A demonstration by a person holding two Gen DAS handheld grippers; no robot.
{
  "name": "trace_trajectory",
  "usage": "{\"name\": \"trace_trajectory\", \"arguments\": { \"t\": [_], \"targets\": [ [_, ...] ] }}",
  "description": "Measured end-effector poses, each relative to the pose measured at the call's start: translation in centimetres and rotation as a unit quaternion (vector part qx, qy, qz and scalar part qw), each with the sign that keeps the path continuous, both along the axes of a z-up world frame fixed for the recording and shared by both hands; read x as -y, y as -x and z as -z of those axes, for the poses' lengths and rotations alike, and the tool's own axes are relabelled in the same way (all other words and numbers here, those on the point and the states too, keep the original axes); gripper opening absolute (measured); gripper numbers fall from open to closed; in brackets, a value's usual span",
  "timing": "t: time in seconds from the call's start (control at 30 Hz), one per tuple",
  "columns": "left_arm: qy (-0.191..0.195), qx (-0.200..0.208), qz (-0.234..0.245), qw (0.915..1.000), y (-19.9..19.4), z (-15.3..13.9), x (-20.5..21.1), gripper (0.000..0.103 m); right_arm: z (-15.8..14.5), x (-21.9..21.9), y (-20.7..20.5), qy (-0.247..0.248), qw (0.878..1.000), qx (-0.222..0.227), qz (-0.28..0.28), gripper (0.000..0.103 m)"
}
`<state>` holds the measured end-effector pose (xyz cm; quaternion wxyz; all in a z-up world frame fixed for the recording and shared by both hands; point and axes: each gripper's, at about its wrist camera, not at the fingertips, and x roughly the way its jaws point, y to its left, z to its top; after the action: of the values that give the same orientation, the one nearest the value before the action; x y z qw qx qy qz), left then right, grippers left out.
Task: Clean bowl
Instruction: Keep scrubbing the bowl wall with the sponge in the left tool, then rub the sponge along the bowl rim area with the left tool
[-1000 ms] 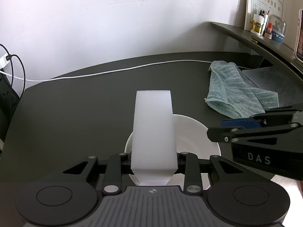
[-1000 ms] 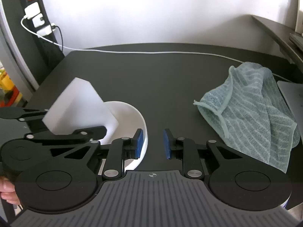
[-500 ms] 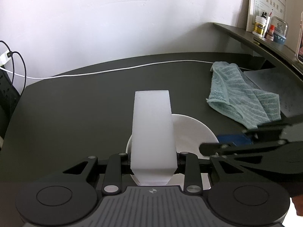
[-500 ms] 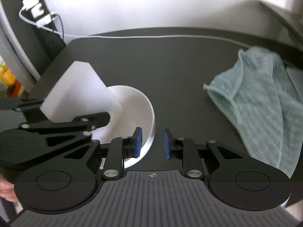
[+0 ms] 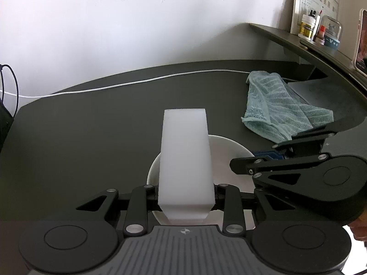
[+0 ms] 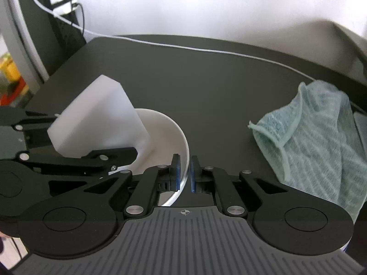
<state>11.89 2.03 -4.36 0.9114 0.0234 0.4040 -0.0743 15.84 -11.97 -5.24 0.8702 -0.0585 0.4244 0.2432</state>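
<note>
A white bowl (image 5: 231, 153) (image 6: 165, 128) sits on the dark table (image 5: 91, 142). My left gripper (image 5: 185, 198) is shut on a white sponge block (image 5: 185, 160) (image 6: 98, 116), which reaches over the bowl's near side. In the right wrist view my right gripper (image 6: 184, 171) is shut on the bowl's right rim, one blue pad (image 6: 176, 171) inside the wall and the other outside. The right gripper (image 5: 270, 158) also appears from the side in the left wrist view, at the bowl's right edge.
A teal striped cloth (image 5: 275, 112) (image 6: 321, 135) lies crumpled to the right of the bowl. A white cable (image 5: 137, 82) (image 6: 206, 49) runs along the table's back. A shelf (image 5: 321, 48) with small bottles stands at the far right, a power strip (image 6: 57, 6) at the far left.
My right gripper has moved onto the bowl's right rim and closed from open to shut on it. The left gripper has kept hold of the sponge over the bowl.
</note>
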Motion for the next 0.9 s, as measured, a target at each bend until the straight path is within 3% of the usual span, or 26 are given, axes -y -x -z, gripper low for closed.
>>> {"name": "trace_trajectory", "arguments": {
  "t": [0.13,0.37,0.5,0.7,0.9],
  "targets": [
    [-0.006,0.015,-0.006,0.9999,0.7,-1.1,-0.3,0.031,-0.1,-0.5,0.4,0.018,1.000,0.014,0.000,0.008],
    [0.006,0.039,-0.011,0.9991,1.5,-3.7,-1.1,0.030,-0.5,-0.3,0.2,0.000,1.000,0.000,0.008,0.008],
    [0.025,0.008,-0.006,0.9996,0.3,-2.3,-0.9,0.030,-0.8,0.7,0.1,-0.033,0.999,-0.032,0.015,0.019],
    [0.042,-0.019,-0.009,0.9989,-0.7,0.0,-1.1,0.031,-0.5,1.3,0.2,-0.055,0.996,-0.062,0.017,0.022],
    [0.027,-0.012,-0.010,0.9995,-0.6,-0.1,-1.1,0.032,-0.5,0.1,0.7,-0.007,1.000,-0.010,0.019,0.015]
  ]
}}
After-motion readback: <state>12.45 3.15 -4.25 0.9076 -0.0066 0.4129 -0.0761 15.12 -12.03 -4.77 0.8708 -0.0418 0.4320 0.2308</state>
